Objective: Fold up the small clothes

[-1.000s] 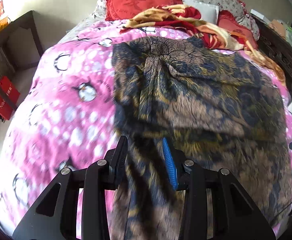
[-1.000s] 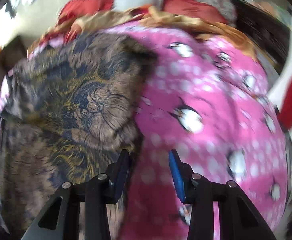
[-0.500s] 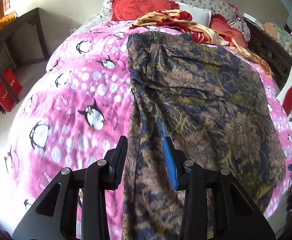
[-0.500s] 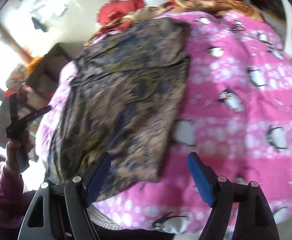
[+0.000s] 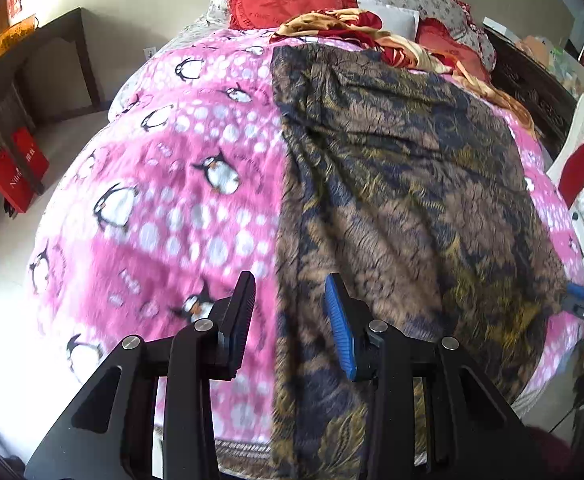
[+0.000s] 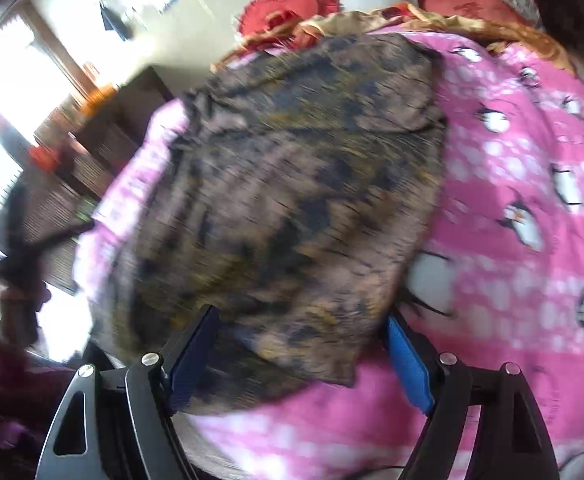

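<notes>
A brown and navy patterned garment [image 5: 404, 184] is spread flat on the pink penguin blanket [image 5: 180, 184], its near edge draped over the bed's foot. The left gripper [image 5: 290, 320] is held partly open above the garment's left edge, nothing pinched between its pads. The right gripper [image 6: 300, 356] is spread wide, its jaws having just been opening; the garment's near corner lies between them, unclamped. Red cushions [image 5: 284, 0] are piled at the bed's head.
</notes>
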